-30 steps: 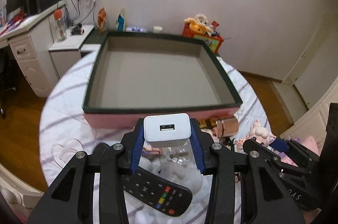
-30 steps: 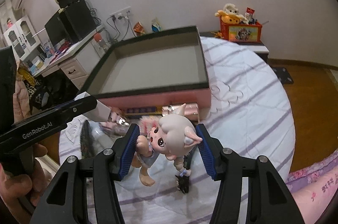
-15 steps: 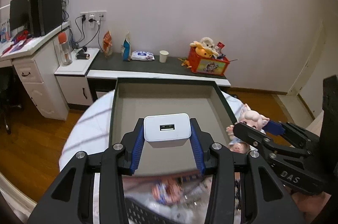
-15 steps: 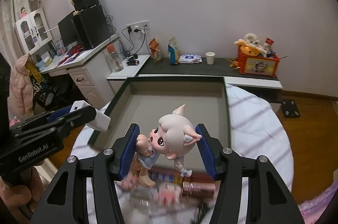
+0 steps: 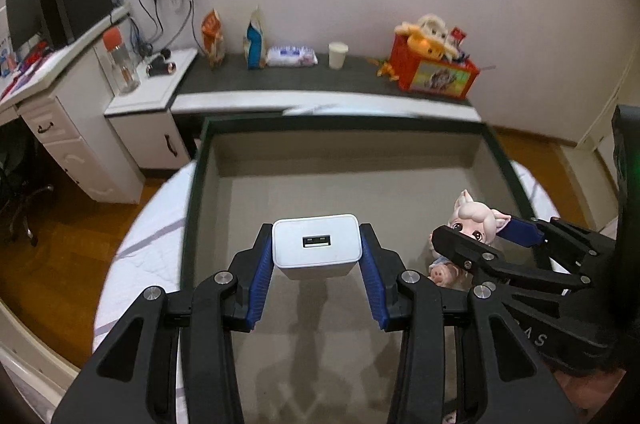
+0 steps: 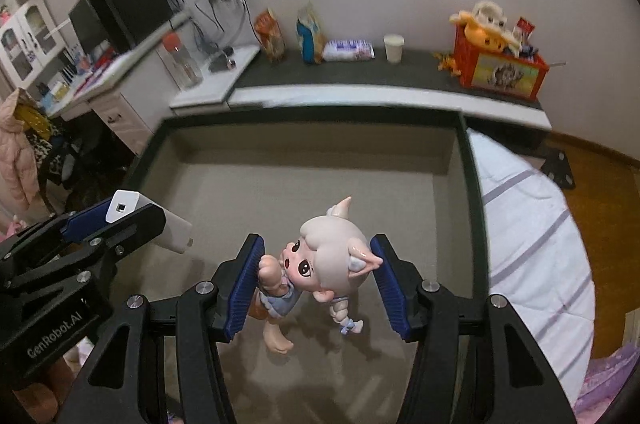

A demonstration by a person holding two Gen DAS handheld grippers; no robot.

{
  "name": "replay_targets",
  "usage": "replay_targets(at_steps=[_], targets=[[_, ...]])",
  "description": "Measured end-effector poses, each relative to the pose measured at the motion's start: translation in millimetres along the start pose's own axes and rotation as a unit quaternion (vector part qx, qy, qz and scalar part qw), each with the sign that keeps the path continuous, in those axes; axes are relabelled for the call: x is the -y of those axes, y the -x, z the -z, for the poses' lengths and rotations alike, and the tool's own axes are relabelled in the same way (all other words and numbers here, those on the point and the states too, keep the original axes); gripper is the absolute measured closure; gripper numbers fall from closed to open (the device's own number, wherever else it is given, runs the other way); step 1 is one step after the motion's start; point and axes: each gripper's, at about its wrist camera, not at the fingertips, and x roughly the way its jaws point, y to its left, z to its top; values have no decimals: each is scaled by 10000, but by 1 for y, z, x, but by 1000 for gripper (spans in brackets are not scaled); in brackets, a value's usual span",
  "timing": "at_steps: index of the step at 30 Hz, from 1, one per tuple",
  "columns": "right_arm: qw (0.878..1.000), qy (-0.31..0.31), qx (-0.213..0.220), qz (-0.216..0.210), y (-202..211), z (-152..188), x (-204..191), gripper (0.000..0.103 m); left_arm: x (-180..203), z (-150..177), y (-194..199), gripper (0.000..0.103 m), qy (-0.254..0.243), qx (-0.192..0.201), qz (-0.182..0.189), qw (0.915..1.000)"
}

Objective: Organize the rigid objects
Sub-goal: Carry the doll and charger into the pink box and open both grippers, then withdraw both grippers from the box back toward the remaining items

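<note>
Between the blue pads of the left gripper (image 5: 316,256) sits a white USB charger (image 5: 315,245), port facing the camera, the jaws clamped on its two sides. Just beside it, the right gripper (image 6: 318,280) has its jaws clamped on a small pig-eared doll (image 6: 320,264), one pad against the raised hand, the other against an ear. Both loads hang over the grey floor of the dark-rimmed box (image 5: 192,184), apart from it, with shadows on the lining below. The box rests on a striped white cover (image 6: 528,224); whether a bed or a worktop lies beneath, I cannot tell. Further off, a dark shelf (image 5: 320,80) carries snack bags, a paper cup (image 5: 338,54) and a red toy crate (image 5: 434,70) along the wall.

The likely trouble: the doll is pinched at thin, rounded points, so it could twist or slip out early and tumble onto its face. Released from this height, the charger may bounce or land on its prongs and tip over. The two grippers are close, so a hurried release could knock one item with the other tool.

A second ago both grippers were short of the box, above a remote and scattered clutter, with its pink side wall ahead. Now they have crossed the near rim and sit lower over the empty interior, grips unchanged.
</note>
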Motion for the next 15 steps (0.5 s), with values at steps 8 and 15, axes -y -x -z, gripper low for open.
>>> replay_targets(at_steps=[8,15], targets=[[9994,-122,31,322,3,0,14,22,-5,-1,2,0,63,-1,-373,9993],[9969,-390,686,39,65,11,18,0,-22,8,78,0,206,753,-388,9962]])
